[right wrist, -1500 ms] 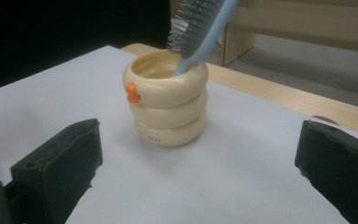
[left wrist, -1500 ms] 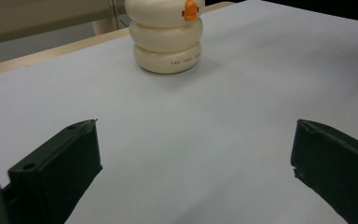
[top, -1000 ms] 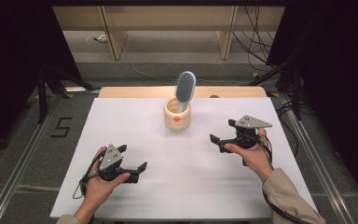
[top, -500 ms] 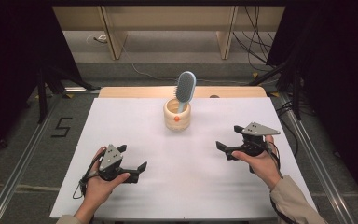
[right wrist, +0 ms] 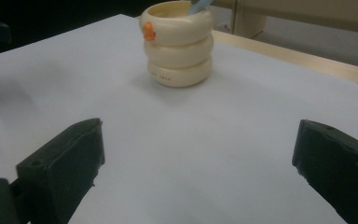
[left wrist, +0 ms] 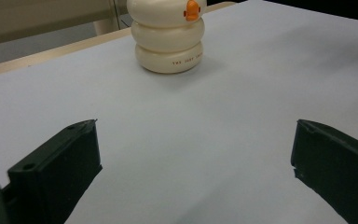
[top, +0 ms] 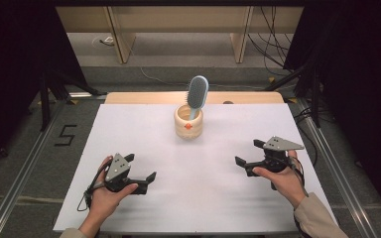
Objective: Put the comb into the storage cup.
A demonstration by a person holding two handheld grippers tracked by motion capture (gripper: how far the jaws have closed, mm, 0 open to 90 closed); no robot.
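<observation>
Both grippers, left (top: pixel 140 171) and right (top: pixel 250 154), were black with blocky fingers (left wrist: pixel 58 163), each topped by a grey three-cornered plate. Black cables trailed. A beige sleeve (top: pixel 317 218) covered the right forearm.

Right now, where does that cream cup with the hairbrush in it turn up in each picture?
High view: cup at table centre, far side, hairbrush upright in it.
Left gripper view: top centre, beyond open jaws.
Right gripper view: top centre.
Shared landmark: its orange mark.
</observation>
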